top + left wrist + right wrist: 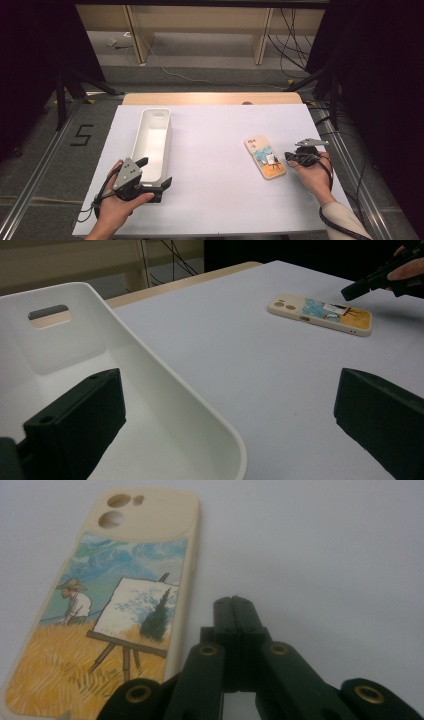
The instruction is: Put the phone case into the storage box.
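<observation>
Right claw [291,156] pressed together, tips just beside the phone case [265,157] near the worktop's right edge — left claw [156,174] spread, straddling the white bin's [150,145] near wall.

L hand-held gripper [154,178] jaws wide apart; R hand-held gripper [290,157] jaws pressed together, apparently empty.

**Even overhead light, soft pictures**

White table sheet [215,165] brightly and evenly lit from above; room to either side falls off to near black. Shadows faint and short under the white bin [151,145] and phone case [265,157]. No hard glare. High view slightly soft all over. Right gripper view: close-in jaws blurred, case print fairly clear. Left gripper view: near jaws and bin rim soft, grainy.
</observation>
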A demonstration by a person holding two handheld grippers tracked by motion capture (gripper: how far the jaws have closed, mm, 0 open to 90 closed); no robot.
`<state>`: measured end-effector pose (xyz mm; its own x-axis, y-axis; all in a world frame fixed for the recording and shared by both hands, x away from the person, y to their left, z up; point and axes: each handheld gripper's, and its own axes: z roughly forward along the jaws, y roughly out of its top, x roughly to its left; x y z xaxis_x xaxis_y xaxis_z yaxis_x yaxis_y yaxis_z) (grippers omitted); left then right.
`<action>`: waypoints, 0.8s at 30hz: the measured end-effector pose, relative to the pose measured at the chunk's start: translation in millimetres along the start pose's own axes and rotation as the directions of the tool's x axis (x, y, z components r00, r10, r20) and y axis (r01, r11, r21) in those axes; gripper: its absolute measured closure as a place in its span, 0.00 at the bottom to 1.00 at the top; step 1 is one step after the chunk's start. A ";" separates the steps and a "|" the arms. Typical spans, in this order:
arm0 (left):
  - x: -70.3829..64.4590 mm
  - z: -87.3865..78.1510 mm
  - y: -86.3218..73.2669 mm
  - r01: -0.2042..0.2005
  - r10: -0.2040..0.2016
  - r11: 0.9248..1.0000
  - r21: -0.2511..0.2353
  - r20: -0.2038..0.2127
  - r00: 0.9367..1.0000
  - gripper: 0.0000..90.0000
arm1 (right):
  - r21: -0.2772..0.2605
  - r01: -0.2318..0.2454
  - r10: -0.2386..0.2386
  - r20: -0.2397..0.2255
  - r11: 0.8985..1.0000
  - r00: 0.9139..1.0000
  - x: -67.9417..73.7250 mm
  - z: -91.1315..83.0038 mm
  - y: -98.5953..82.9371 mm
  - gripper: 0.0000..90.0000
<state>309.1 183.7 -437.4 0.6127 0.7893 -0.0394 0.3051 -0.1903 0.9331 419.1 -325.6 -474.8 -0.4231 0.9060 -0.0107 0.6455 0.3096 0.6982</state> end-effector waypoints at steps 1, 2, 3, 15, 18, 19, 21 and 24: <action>-0.1 0.0 0.0 -0.001 0.001 1.000 0.000 0.001 1.000 0.00 | 0.006 0.004 -0.004 -0.002 1.000 1.000 0.2 0.9 -0.4 1.00; -0.2 -0.1 0.0 0.001 -0.001 1.000 -0.001 0.001 1.000 0.00 | 0.013 0.005 -0.005 -0.006 1.000 1.000 0.7 1.7 -0.8 1.00; -0.2 -0.2 0.0 0.001 -0.001 1.000 -0.001 0.000 1.000 0.00 | 0.020 0.007 -0.007 -0.015 1.000 1.000 1.2 2.3 -1.1 1.00; 0.2 -0.2 -0.1 0.003 -0.003 1.000 -0.002 0.002 1.000 0.00 | 0.062 0.023 -0.021 -0.038 0.998 0.999 8.8 3.6 -1.4 1.00; 0.2 -0.5 -0.1 0.005 -0.005 1.000 -0.004 0.000 1.000 0.00 | 0.072 0.020 -0.017 -0.044 0.997 0.999 10.4 3.0 -1.1 1.00; 0.3 -0.6 -0.1 0.005 -0.005 1.000 -0.004 0.000 1.000 0.00 | 0.073 0.016 -0.013 -0.046 0.997 0.999 12.3 2.5 -1.2 1.00; 0.3 -0.6 -0.1 0.005 -0.005 1.000 -0.004 -0.001 1.000 0.00 | 0.081 0.018 -0.014 -0.054 0.997 0.998 14.2 1.5 -1.1 1.00; 0.2 -0.6 0.0 0.006 -0.006 1.000 -0.005 -0.001 1.000 0.00 | 0.086 0.023 -0.018 -0.057 0.996 0.998 17.0 1.0 -1.1 1.00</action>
<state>308.8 184.3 -437.3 0.6105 0.7908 -0.0444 0.3051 -0.1830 0.9346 411.9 -310.3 -476.5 -0.4704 0.8823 0.0173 0.6878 0.3543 0.6336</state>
